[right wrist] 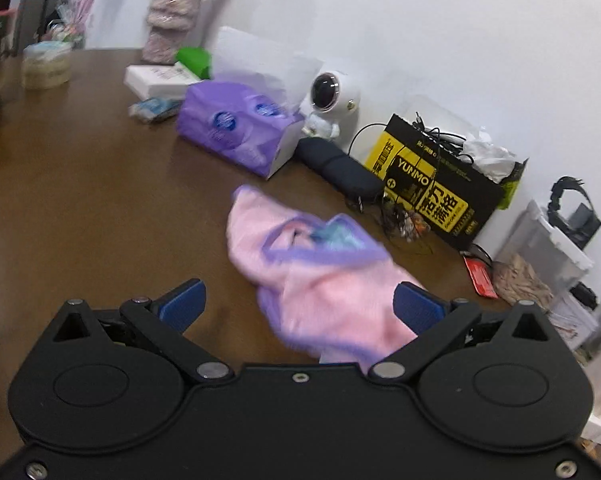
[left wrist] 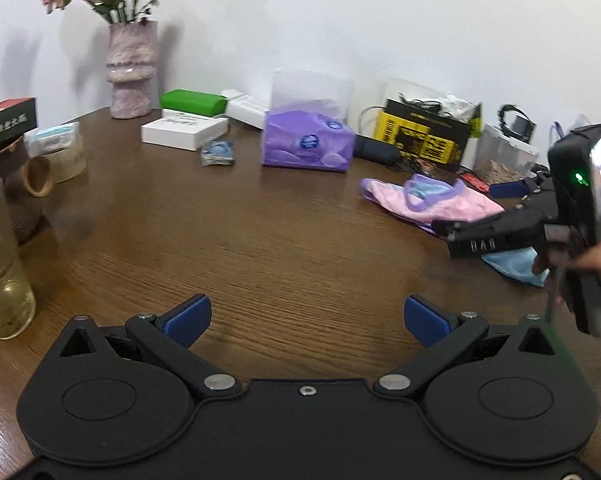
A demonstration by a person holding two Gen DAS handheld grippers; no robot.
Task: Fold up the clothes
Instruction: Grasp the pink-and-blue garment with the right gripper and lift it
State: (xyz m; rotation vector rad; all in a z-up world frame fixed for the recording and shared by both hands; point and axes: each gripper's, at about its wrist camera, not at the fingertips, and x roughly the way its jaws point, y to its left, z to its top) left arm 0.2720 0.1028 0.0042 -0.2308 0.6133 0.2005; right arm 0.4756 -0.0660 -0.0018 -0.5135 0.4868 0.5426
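A small pink garment with purple trim [right wrist: 324, 280] lies crumpled on the brown wooden table [right wrist: 100, 200], with a light blue cloth tucked in its opening. My right gripper [right wrist: 300, 306] is open, its jaws wide apart, right over the garment's near end. In the left wrist view the pink garment [left wrist: 432, 200] lies at the right, with a blue cloth [left wrist: 516, 266] under the right gripper's body [left wrist: 540, 224]. My left gripper [left wrist: 307, 318] is open and empty over bare table, well left of the garment.
A purple tissue pack [left wrist: 308, 142] stands at the back centre, with white boxes [left wrist: 184, 130], a green box [left wrist: 192, 102] and a flower vase [left wrist: 132, 68] to its left. A yellow-black box [right wrist: 440, 188] and cables sit back right. A glass [left wrist: 0, 264] stands at the left.
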